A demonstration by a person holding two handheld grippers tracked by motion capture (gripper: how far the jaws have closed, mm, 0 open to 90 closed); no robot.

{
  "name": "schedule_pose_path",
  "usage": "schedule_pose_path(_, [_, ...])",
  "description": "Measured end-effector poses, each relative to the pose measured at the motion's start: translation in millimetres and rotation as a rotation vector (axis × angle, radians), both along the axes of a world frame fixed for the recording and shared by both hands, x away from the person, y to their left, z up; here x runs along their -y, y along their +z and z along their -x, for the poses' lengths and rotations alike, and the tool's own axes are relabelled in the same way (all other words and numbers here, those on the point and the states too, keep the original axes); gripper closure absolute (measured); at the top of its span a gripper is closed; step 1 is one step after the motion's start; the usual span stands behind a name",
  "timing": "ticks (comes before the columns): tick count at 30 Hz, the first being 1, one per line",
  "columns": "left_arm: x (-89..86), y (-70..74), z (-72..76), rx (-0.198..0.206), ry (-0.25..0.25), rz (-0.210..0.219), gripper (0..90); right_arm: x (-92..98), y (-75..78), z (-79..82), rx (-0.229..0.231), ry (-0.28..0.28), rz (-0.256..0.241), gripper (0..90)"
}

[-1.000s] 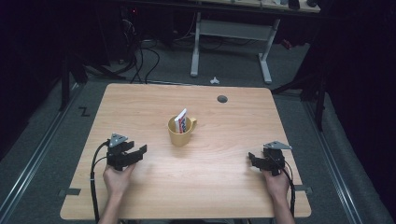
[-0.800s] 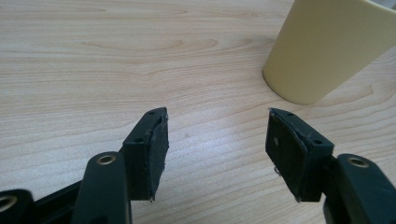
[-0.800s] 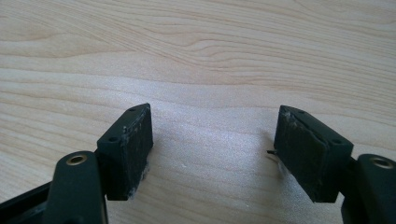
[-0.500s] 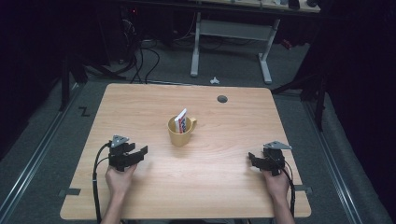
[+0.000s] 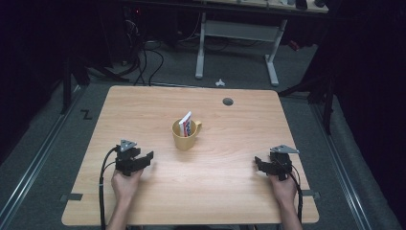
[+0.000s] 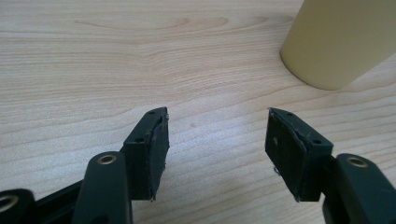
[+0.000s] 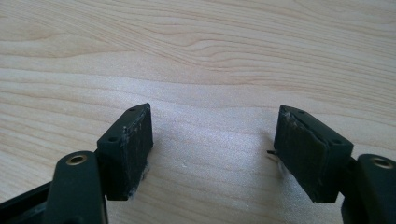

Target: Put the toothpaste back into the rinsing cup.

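Currently both units sit low on the bench (image 5: 143, 110), nothing held. Left hand-held gripper (image 5: 143, 159) has jaws spread wide w/ bare wood between them; the yellow mug (image 5: 186, 134) stands just ahead and to its right, near but not touching, and its lower wall shows at the top right of the left gripper view (image 6: 336, 42). Right hand-held gripper (image 5: 261, 164) is also wide, empty, well apart from the mug, pointing inward across the bench; its own view shows wood grain between the pads (image 7: 133, 149).

Mug is upright near bench centre, handle toward the far right. A small packet (image 5: 186, 123), white w/ red and blue print, stands tilted inside, poking above the rim. Can't read the print.

Risks, as I judge them:
- Left approach is low and side-on; a jaw could strike the mug wall and shove or tip it, since it looks light and the wood is smooth.
- Packet is thin, leaning; pinching the top edge only may let it slip or crumple.
- Pulling the packet w/o bracing the mug could drag the mug along.
- Cable (image 5: 102, 191) trailing from the left unit could snag near the bench edge.
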State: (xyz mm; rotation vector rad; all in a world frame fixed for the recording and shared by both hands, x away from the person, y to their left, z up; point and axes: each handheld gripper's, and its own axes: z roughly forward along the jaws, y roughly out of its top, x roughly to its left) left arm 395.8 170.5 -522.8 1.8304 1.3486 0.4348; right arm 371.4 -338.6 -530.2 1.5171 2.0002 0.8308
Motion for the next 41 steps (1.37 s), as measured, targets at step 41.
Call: schedule_pose_path(41, [20.7, -13.1, -2.3, 0.016, -0.010, -0.172, 31.0, -0.1, 0.0, -0.1, 0.000, -0.002, -0.001, 28.2])
